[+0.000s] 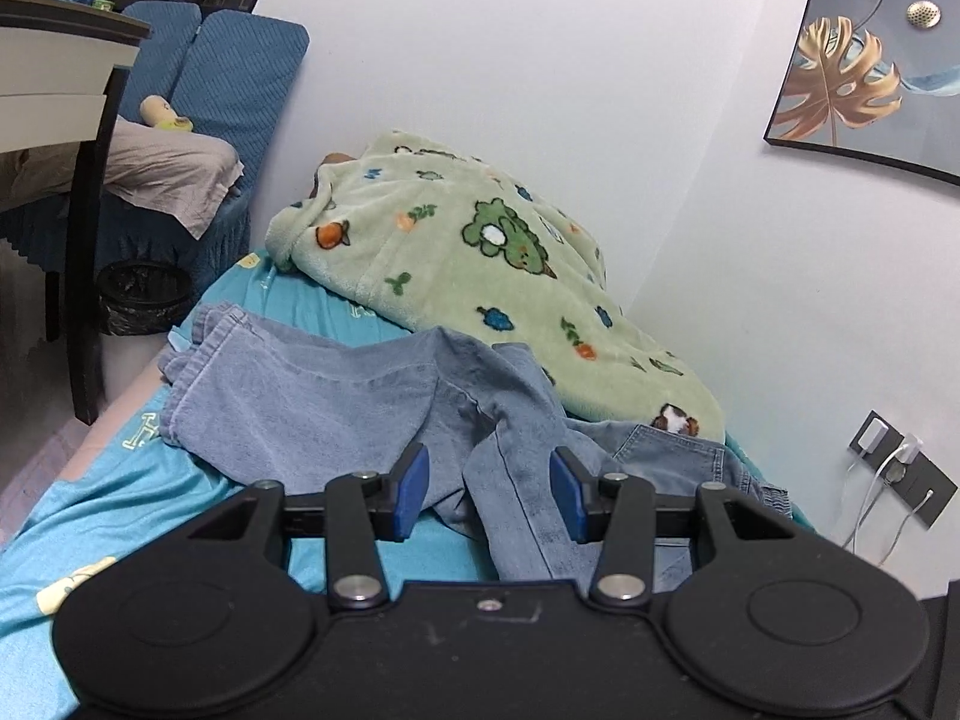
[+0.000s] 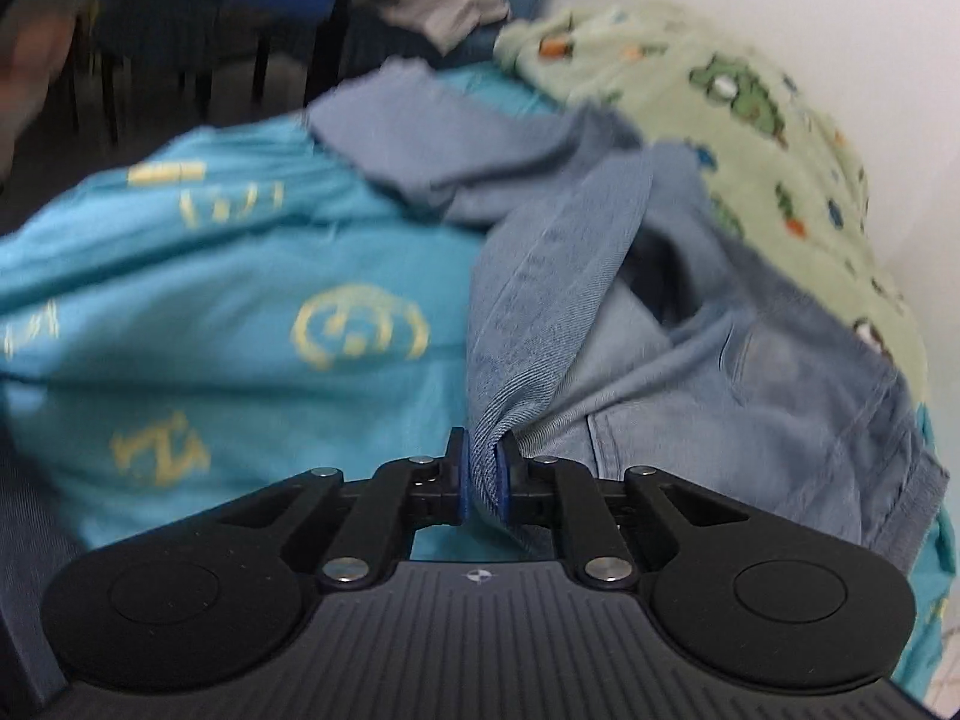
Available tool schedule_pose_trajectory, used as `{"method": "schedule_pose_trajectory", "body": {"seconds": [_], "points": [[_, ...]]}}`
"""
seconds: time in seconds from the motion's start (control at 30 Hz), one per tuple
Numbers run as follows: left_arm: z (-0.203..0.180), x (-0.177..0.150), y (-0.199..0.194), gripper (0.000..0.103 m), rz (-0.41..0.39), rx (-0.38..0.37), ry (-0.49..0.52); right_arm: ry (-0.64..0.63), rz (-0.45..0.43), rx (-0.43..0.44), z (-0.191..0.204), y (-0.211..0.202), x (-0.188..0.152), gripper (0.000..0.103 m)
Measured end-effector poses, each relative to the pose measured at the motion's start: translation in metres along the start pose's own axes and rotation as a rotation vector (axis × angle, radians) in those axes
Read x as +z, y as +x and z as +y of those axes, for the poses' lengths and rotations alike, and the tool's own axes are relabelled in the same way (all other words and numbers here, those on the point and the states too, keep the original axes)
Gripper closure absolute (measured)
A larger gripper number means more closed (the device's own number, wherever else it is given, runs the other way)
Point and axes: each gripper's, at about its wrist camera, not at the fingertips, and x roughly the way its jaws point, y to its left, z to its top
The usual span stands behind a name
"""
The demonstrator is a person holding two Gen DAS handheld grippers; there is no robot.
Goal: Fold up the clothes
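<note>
So the jeans (image 1: 336, 396) are sprawled across the teal bedsheet (image 1: 90, 516), rumpled, with one leg stretched out to the left and the pocket end bunched up on the right against the green blanket (image 1: 480, 258) along the wall. The left gripper (image 1: 489, 492) sits low, right over the near edge of the denim, jaws spread wide with a fold of the jeans lying in the gap between the blue pads (image 1: 414, 489), but nothing's pinched, the pads aren't touching the cloth as far as I can see. The right gripper (image 2: 483, 480) is the one actually doing work: jaws squeezed nearly together on a strip of jeans (image 2: 750, 378), which rises out of the pads and runs up and away toward the rest of the pile. That view's pretty blurry. It sits just above the bedsheet (image 2: 240, 312), pointing toward the blanket (image 2: 750, 120).
</note>
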Motion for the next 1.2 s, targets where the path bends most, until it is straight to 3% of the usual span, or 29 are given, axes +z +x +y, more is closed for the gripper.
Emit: {"method": "schedule_pose_trajectory", "body": {"seconds": [0.1,0.27,0.47,0.63,0.7,0.83,0.9,0.97,1.07,1.2], "points": [[0.002,-0.002,0.004,0.061,0.016,0.004,-0.004,0.089,-0.012,0.006,-0.007,-0.003,0.000,0.090],[0.002,-0.004,0.002,0.061,0.030,-0.003,-0.008,0.269,-0.160,0.078,-0.020,-0.021,0.011,0.053],[-0.006,-0.007,0.002,0.060,0.031,0.007,0.029,0.357,-0.282,0.104,-0.039,-0.009,0.031,0.051],[-0.002,-0.005,0.005,0.060,0.012,0.042,0.023,0.407,-0.290,0.061,-0.062,0.038,0.052,0.056],[0.001,-0.002,0.009,0.060,0.015,0.055,0.036,0.459,-0.274,0.041,-0.075,0.057,0.056,0.065],[0.010,0.004,0.019,0.060,0.025,0.080,0.041,0.493,-0.284,0.069,-0.085,0.068,0.056,0.073],[0.013,0.005,0.024,0.060,0.030,0.085,0.039,0.496,-0.281,0.090,-0.086,0.071,0.055,0.091],[0.016,0.005,0.026,0.060,0.034,0.093,0.039,0.455,-0.285,0.081,-0.080,0.068,0.056,0.100],[0.020,0.004,0.025,0.060,0.035,0.087,0.026,0.350,-0.323,0.088,-0.068,0.052,0.065,0.101],[0.024,0.006,0.021,0.060,0.020,0.076,0.001,0.231,-0.300,0.138,-0.043,0.040,0.063,0.101]]}}
